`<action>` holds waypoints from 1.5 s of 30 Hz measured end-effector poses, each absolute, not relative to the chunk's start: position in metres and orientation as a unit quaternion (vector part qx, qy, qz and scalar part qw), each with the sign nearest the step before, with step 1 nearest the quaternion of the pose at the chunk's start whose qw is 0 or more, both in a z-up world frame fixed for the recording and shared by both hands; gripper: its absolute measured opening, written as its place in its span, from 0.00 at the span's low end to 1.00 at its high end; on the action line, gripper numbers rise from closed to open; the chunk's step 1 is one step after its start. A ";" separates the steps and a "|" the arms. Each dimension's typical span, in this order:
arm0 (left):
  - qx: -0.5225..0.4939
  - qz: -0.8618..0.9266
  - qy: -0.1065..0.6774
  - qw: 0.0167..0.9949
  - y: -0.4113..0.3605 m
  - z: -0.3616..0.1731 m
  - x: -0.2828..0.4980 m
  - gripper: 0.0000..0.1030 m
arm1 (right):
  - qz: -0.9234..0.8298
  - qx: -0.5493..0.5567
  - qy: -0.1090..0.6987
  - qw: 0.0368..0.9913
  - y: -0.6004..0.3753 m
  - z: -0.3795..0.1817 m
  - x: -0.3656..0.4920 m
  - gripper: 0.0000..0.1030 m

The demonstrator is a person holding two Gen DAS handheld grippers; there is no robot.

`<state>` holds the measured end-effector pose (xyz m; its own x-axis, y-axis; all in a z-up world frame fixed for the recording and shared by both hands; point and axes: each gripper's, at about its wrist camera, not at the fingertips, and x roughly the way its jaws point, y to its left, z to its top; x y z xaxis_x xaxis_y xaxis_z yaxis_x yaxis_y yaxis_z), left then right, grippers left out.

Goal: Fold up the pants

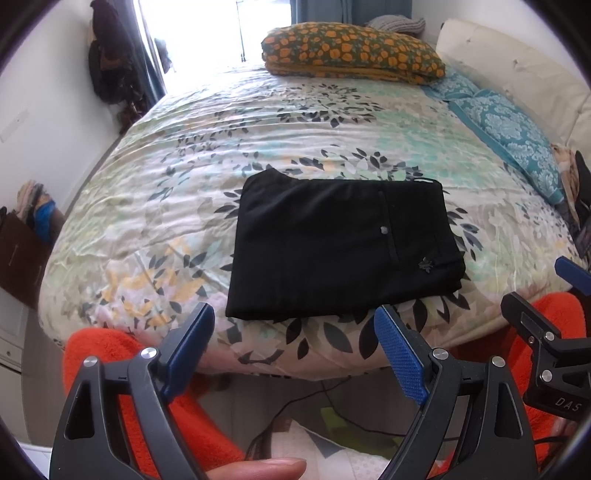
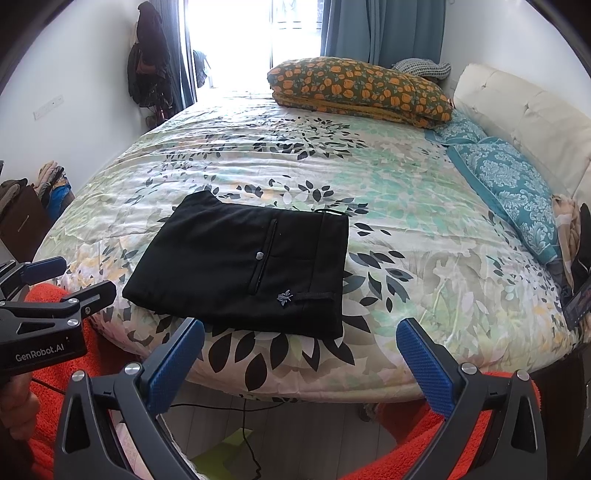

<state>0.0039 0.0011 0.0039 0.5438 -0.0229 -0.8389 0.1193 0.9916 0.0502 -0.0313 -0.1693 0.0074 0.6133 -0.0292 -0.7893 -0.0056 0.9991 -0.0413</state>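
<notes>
- The black pants point(image 1: 343, 247) lie folded into a flat rectangle on the bed, at the centre of the left wrist frame and left of centre in the right wrist frame point(image 2: 243, 273), near the bed's closest edge.
- A back pocket with a small button point(image 2: 259, 255) faces up, and a little pale emblem point(image 2: 285, 296) sits beside a belt loop toward the lower right of the fold.
- The left tool point(image 1: 293, 349) hangs at the bottom of its frame, blue pads wide apart, holding nothing, just short of the pants' near edge.
- The right tool point(image 2: 300, 356) is likewise spread apart and empty, low in its frame, over the edge of the bed.
- Each tool shows at the margin of the other's view, left point(image 2: 55, 295) and right point(image 1: 543, 325).
- The floral duvet point(image 1: 207, 147) spreads under the pants.
- An orange-flowered pillow point(image 2: 358, 88) rests at the upper centre, teal pillows point(image 2: 509, 184) run down the right side against a cream headboard point(image 2: 524, 114).
- Blue curtains point(image 2: 384, 29) hang at the top, beside a bright window.
</notes>
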 end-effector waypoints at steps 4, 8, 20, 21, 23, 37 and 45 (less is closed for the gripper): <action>0.053 -0.039 0.479 0.875 0.000 0.003 0.005 0.87 | -0.008 -0.018 0.436 0.900 -0.171 0.009 -0.033 1.00; 0.058 -0.036 0.479 0.875 -0.001 0.003 0.004 0.87 | -0.012 -0.011 0.436 0.900 -0.176 0.009 -0.033 1.00; 0.058 -0.031 0.481 0.874 0.001 0.001 0.005 0.87 | -0.010 -0.016 0.439 0.898 -0.174 0.008 -0.031 1.00; 0.058 -0.030 0.481 0.874 0.001 0.001 0.005 0.87 | -0.011 -0.016 0.438 0.899 -0.174 0.008 -0.031 1.00; 0.058 -0.030 0.481 0.874 0.001 0.002 0.006 0.87 | -0.012 -0.016 0.436 0.900 -0.175 0.009 -0.031 1.00; 0.059 -0.031 0.479 0.875 -0.003 0.001 0.004 0.87 | -0.011 -0.016 0.437 0.899 -0.174 0.009 -0.031 1.00; 0.061 -0.033 0.475 0.877 -0.007 0.003 0.002 0.87 | -0.007 -0.020 0.440 0.898 -0.172 0.009 -0.031 1.00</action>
<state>0.0023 -0.0074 0.0031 0.5457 -0.0002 -0.8379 0.1156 0.9905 0.0750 -0.0313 -0.1715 0.0085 0.6133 -0.0307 -0.7892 -0.0050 0.9991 -0.0427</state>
